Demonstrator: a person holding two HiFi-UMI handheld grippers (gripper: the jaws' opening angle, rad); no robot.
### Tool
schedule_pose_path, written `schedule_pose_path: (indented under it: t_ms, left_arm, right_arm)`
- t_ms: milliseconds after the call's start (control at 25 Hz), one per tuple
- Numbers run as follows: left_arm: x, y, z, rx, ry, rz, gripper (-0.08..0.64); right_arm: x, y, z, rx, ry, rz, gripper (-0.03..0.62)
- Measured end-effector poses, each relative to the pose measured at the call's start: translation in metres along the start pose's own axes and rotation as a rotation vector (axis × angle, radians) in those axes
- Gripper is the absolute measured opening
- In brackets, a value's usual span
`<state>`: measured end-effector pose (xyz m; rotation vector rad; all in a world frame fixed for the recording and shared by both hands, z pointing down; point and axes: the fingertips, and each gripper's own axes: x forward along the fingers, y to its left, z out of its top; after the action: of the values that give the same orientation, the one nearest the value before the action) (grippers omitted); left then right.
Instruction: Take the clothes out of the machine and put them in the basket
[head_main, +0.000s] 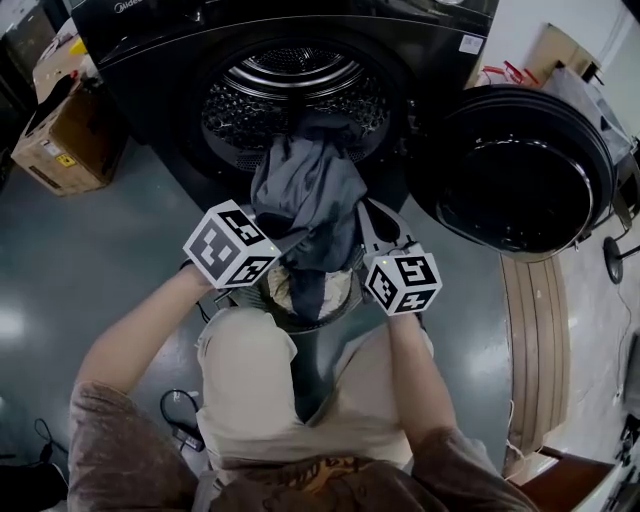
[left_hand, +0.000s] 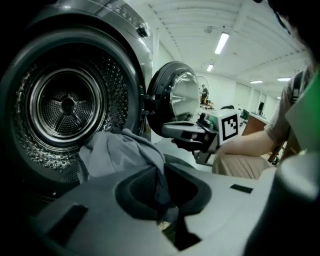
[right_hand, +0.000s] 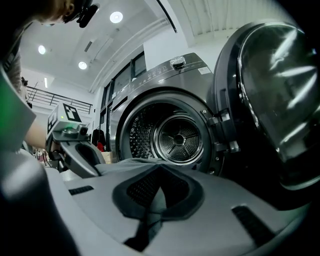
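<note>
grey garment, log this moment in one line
phase: unloading | grey garment: hangs from drum toward basket | left gripper: shut on garment | right gripper: shut on garment | door: open

cardboard box (head_main: 62, 140) | floor cable (head_main: 178, 412) | perhaps a wooden board (head_main: 540, 340) | ceiling lights (left_hand: 222, 42)

The glossy grey floor (head_main: 130, 230) bears the washing machine (head_main: 420, 60), 1 cardboard box (head_main: 60, 140) and the basket (head_main: 350, 297).
</note>
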<state>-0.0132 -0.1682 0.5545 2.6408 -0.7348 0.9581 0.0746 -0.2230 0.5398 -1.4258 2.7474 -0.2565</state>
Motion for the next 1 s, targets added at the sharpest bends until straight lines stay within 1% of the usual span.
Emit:
schedule_pose_path:
  t_ms: [160, 240, 360, 480, 600, 680, 760, 800, 920, 1000]
  left_arm:
    - [-0.012, -0.025, -0.005, -0.004, 0.021, -0.051, 0.043]
    - [-0.015, -0.036, -0.005, 0.011, 0.031, -0.066, 0.043]
    - [-0.015, -0.042, -0.004, 0.028, 0.038, -0.059, 0.049]
    - [-0.015, -0.034, -0.003, 0.036, 0.032, -0.017, 0.071]
    - [-0.019, -0.019, 0.007, 0.062, -0.003, 0.04, 0.104]
    - [-0.018, -0.003, 0.015, 0.047, -0.036, 0.071, 0.16]
    - [-0.013, 0.016, 0.021, 0.019, -0.063, 0.103, 0.231]
    - [-0.009, 0.027, 0.022, 0.007, -0.073, 0.12, 0.249]
    - [0.013, 0.065, 0.02, -0.016, -0.081, 0.174, 0.285]
    - [0.031, 0.092, 0.016, -0.005, -0.066, 0.213, 0.339]
  right_arm:
    - [0.001, 0.002, -0.002, -0.005, 0.006, 0.014, -0.005]
    - [0.001, 0.003, -0.003, -0.004, 0.01, 0.016, -0.005]
    - [0.0, 0.004, -0.002, -0.001, 0.008, 0.016, -0.005]
    - [-0.001, 0.007, 0.0, -0.005, 0.006, 0.019, -0.005]
    - [-0.003, 0.006, 0.001, -0.011, 0.005, 0.018, -0.005]
    - [-0.004, 0.005, 0.002, -0.013, 0.008, 0.012, -0.005]
    - [-0.005, 0.005, 0.001, -0.015, 0.012, 0.009, -0.005]
    - [-0.006, 0.006, 0.001, -0.018, 0.014, 0.008, -0.005]
    - [-0.009, 0.007, 0.001, -0.031, 0.022, 0.007, -0.005]
    - [-0.011, 0.006, 0.0, -0.036, 0.029, 0.002, -0.005]
